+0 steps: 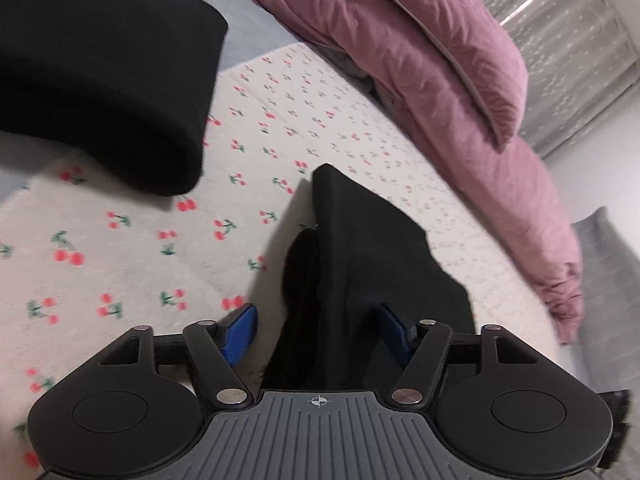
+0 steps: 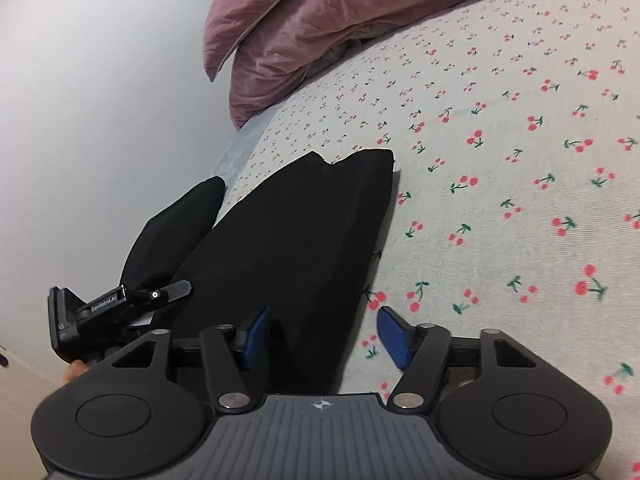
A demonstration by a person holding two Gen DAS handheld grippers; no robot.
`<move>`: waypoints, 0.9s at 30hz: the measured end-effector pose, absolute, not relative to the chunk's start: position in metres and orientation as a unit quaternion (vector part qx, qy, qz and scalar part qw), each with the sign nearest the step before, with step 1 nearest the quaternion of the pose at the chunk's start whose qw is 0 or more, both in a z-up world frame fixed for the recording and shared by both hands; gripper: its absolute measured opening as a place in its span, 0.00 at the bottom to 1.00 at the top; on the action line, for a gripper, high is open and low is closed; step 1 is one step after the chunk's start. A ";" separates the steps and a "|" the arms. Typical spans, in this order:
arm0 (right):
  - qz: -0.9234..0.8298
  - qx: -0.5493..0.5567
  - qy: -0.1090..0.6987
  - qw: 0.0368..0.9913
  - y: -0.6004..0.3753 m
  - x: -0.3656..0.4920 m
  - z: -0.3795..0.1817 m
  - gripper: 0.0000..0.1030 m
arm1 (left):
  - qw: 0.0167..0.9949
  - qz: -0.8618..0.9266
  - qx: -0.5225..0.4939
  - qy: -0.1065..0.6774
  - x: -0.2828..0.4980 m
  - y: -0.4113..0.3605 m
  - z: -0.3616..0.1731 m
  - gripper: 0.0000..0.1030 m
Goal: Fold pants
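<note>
The black pants (image 2: 288, 240) lie folded into a long strip on the cherry-print bed sheet (image 2: 520, 160). In the right wrist view my right gripper (image 2: 324, 336) is open, its blue pads (image 2: 394, 336) astride the near end of the strip, not closed on it. In the left wrist view my left gripper (image 1: 316, 332) is open too, with the pants (image 1: 360, 264) passing between its blue pads (image 1: 240, 332). The person's black sleeve (image 1: 100, 72) fills the upper left. The left gripper's body (image 2: 104, 312) shows at the left of the right wrist view.
A rumpled pink duvet (image 1: 440, 64) lies along the far side of the bed; it also shows in the right wrist view (image 2: 320, 12). A white wall (image 2: 100, 100) runs along the bed's left edge. A grey rug (image 1: 608, 280) lies beyond the bed.
</note>
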State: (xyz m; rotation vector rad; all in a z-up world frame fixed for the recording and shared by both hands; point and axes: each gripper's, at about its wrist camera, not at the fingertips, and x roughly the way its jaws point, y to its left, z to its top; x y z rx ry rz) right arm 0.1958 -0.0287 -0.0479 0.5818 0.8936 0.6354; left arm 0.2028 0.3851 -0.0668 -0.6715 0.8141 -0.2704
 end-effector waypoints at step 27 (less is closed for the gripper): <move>0.198 0.371 0.368 0.829 -0.180 0.152 -0.019 0.10 | 0.816 -0.211 -0.357 0.403 0.221 0.220 -0.066 0.16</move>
